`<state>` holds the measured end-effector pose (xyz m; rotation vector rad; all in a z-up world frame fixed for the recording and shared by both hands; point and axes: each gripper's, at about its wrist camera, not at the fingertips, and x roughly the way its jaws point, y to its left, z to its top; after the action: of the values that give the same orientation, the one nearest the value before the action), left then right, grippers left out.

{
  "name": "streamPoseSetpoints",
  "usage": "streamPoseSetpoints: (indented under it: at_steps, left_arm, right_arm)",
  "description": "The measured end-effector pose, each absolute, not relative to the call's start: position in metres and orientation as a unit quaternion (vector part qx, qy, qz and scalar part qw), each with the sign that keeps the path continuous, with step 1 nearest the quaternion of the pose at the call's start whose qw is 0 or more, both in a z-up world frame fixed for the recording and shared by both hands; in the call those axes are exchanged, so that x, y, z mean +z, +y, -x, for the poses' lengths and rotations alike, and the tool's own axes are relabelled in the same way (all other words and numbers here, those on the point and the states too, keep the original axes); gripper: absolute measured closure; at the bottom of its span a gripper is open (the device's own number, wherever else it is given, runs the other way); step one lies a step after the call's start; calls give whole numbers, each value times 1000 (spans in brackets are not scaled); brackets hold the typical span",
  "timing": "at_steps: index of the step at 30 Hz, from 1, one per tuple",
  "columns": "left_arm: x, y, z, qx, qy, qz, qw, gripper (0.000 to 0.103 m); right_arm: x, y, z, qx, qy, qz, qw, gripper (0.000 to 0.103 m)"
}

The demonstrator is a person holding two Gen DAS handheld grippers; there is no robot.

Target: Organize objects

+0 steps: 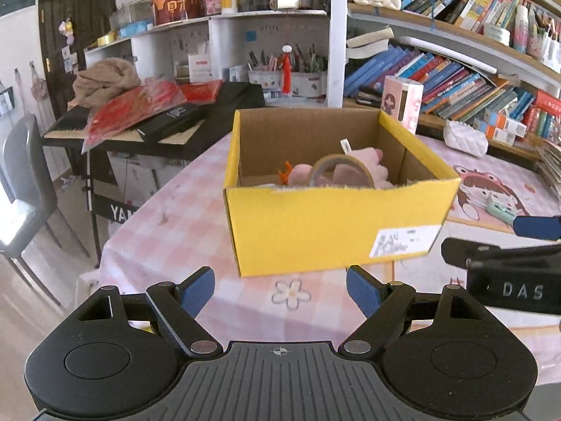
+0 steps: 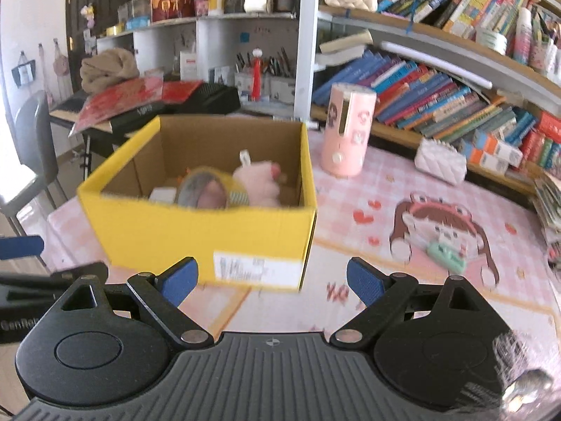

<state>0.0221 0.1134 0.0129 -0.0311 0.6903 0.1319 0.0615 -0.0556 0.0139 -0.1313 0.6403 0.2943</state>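
- Left gripper [image 1: 280, 289]: blue-padded fingers [image 1: 200, 289] spread wide apart with nothing between them, held low over the worktop [image 1: 175, 224] just in front of the yellow cardboard box [image 1: 333, 224].
- Right gripper [image 2: 271, 282]: fingers [image 2: 364, 280] likewise spread wide and empty, facing the same box [image 2: 196, 235]; in the left wrist view its body shows at the right edge with the letters "DAS" [image 1: 522, 291].
- Box: open-topped, resting on the pink checked cloth of the worktop; a white printed shipping label [image 1: 403, 242] sits on its near wall, the text too small to read.
- Contents: a roll of tape [image 1: 342, 172] standing on edge, a pink plush toy [image 2: 257, 184] with a white tag, and an orange piece [image 1: 285, 173] partly hidden.
- Pink cylindrical container [image 2: 347, 129]: upright on the worktop, just behind the box's right corner.
- Mint-green small object [image 2: 445, 256]: lying on the cartoon-girl print, well apart from the box.
- Keyboard stand [image 1: 119, 210]: partial lettering "YAM" legible.
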Motion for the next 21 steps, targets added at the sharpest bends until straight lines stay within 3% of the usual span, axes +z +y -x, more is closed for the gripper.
streamPoseSetpoints:
  at_steps: [21]
  left_arm:
    - [-2,94,27,20,361,-5,932,14]
  right_arm:
    - [-7,-77,9,75,348,38,934,11]
